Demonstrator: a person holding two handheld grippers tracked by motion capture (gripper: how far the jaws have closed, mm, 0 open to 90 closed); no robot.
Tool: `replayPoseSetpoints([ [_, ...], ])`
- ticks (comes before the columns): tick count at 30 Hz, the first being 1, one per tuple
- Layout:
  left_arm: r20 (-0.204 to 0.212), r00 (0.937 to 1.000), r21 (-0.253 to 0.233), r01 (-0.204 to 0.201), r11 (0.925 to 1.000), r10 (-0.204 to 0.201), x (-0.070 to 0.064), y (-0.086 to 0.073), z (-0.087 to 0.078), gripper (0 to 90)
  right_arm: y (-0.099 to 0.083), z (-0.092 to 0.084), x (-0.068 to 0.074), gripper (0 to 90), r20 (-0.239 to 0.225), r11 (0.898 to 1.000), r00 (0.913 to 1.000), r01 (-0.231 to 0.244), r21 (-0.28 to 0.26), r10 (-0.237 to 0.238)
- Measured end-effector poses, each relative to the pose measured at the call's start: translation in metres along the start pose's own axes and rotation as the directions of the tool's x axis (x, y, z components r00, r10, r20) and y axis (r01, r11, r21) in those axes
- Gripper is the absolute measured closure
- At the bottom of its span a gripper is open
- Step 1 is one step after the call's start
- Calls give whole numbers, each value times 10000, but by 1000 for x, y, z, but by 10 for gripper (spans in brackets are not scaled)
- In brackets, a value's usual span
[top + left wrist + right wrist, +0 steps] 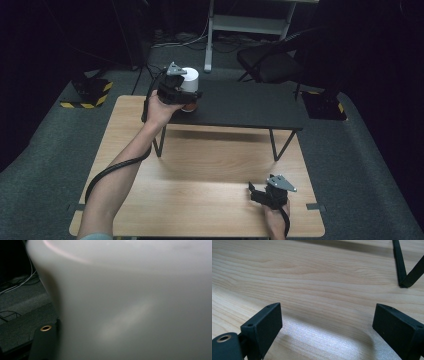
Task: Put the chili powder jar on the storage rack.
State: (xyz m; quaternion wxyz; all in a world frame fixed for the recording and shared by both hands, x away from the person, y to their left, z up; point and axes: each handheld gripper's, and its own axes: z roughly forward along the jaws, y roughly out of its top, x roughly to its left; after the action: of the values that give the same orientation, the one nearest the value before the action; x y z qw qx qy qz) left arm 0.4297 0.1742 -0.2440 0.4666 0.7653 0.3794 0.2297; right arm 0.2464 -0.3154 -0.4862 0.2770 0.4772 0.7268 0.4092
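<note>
A white cup (190,77) stands at the left end of a low black shelf (250,105) on the wooden table (210,165). Something reddish-brown (189,106) peeks out under its base. My left gripper (182,92) is shut on the cup from the near left side. In the left gripper view the cup's white wall (130,302) presses against one black finger (45,342). My right gripper (257,192) rests low over the table's front right part. Its jaws stand wide apart (327,315) with bare wood between them.
A V-shaped black shelf leg (403,272) stands ahead of the right gripper. Beyond the table are a dark chair (270,62), a white cart (250,22), floor cables, and yellow-black striped blocks (87,95) on the grey carpet at both sides.
</note>
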Motion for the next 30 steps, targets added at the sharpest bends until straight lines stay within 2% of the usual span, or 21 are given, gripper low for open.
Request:
replayPoseSetpoints([
  [6,-8,10000,-120,-53,9999,53,-1,-4,-1,303,0,0,0,83,14,10000,10000,-47,-7,47],
  [13,-7,9998,-43,-218,9998,218,-1,-3,-1,298,0,-1,0,83,8,10000,10000,-54,-22,54],
  [17,154,9994,-117,-321,9994,322,2,-5,0,185,-1,-1,0,83,3,10000,10000,-57,-45,57],
  [23,-20,9994,33,-345,9994,345,1,-8,-3,79,-1,-1,0,83,5,10000,10000,-55,-29,55],
  [26,-108,9996,-6,-279,9996,279,2,-13,-7,68,0,-1,0,83,5,10000,10000,-49,-18,49],
  [30,-305,9995,-302,-71,9995,62,2,-24,-16,50,0,0,0,83,23,10000,10000,-38,-2,38],
])
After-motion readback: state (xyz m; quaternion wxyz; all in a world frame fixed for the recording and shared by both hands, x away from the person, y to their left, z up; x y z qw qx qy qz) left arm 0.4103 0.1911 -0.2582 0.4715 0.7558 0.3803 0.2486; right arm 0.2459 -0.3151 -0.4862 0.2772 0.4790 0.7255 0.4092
